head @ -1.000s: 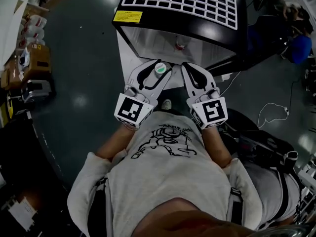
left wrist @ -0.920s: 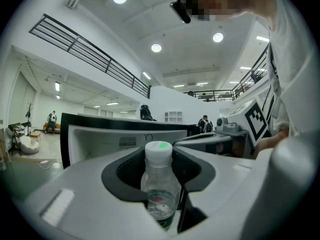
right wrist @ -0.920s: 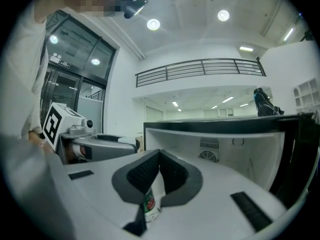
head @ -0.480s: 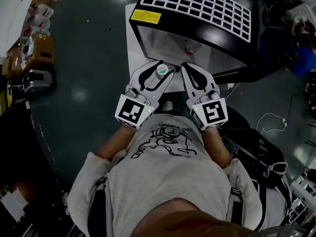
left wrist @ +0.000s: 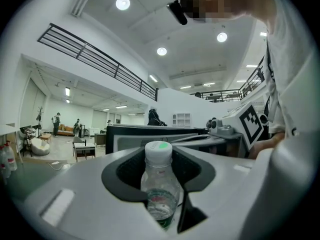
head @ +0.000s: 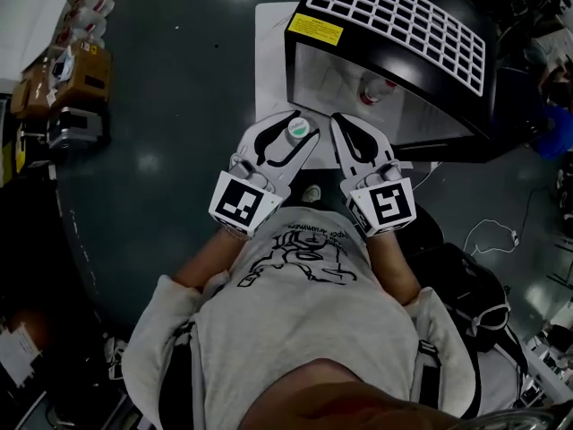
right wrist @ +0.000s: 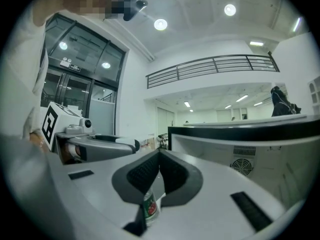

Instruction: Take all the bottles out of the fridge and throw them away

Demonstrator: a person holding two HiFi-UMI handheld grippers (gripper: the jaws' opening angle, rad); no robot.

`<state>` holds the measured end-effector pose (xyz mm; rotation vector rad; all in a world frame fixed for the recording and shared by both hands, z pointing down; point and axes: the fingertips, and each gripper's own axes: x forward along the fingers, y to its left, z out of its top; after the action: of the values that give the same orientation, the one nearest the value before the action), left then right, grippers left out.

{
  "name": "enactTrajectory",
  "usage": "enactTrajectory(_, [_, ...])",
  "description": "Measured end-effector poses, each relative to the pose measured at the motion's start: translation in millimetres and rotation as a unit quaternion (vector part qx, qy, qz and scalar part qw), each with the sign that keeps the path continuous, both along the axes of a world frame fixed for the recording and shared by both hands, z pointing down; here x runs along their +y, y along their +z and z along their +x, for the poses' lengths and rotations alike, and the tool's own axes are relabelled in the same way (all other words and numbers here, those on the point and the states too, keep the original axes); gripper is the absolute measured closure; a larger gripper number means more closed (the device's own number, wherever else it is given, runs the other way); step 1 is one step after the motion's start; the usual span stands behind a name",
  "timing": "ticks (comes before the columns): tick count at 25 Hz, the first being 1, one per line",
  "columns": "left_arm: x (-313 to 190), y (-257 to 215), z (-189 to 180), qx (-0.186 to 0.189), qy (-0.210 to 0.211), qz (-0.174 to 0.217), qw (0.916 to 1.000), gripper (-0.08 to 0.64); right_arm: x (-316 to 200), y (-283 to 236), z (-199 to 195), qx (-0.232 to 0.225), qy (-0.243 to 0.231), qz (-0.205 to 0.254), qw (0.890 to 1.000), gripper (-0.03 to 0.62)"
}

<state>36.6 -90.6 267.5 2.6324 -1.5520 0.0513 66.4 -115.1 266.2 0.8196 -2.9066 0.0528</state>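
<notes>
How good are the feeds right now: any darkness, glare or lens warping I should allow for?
Head view: dim overall, lamp glare on the floor, yet the bottle shows clearly by its cap. Left gripper view: bright, the bottle sharp, edges bowed by the wide lens, corners black. Right gripper view: same bowing, ceiling lights flaring.

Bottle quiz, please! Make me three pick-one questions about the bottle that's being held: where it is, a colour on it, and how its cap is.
1. Where is the bottle?
A. inside a bag
B. between the left gripper's jaws
C. on a shelf

2. What colour is the spot on its cap?
A. blue
B. yellow
C. green

3. How is the cap?
A. on the bottle
B. taken off
C. hanging half off

Answers: 1 B, the jaws close on it in the left gripper view. 2 C, a green spot sits on the white cap. 3 A, the cap tops the neck.
</notes>
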Motion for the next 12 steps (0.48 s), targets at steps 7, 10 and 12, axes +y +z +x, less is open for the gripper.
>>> enactTrajectory(7, [25, -5, -43, 0.002, -0.023, -0.007, 0.9997, 0.399, 20, -2, -43, -0.002, -0.024, -0.001, 1.0, 0.583])
enactTrajectory(10, [39, -6, -63, 0.002, -0.032, -0.009, 0.9994, 0.399, 31, -3, -63, -0.004, -0.035, 0.001, 0.999, 0.583])
enactTrajectory(12, [47, -5, -75, 0.0, -0.038, -0.008, 0.9992, 0.398, 38, -3, -77, -0.003, -0.043, 0.004, 0.999, 0.584])
